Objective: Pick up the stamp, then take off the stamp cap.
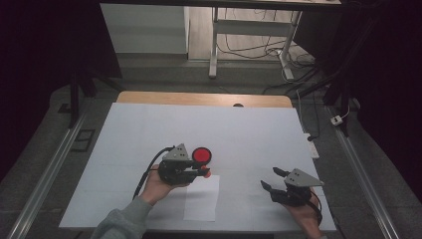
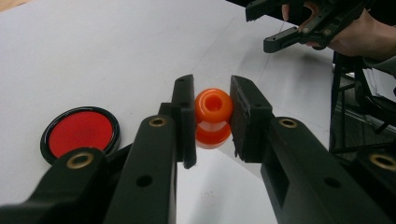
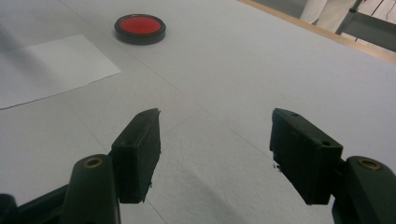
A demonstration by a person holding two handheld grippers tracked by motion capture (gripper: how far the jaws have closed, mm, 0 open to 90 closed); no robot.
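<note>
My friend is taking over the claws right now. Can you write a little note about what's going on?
Left claw: shut on the orange spool-shaped piece, held above the white table cover.
Right claw: open, holding nothing, low over the cover at the right.
Red disc with black rim: flat on the cover beside the left claw.
White paper sheet: lying near the front edge.
Done: orange piece picked up.
Left: probably setting it down; where, I can't tell.
</note>
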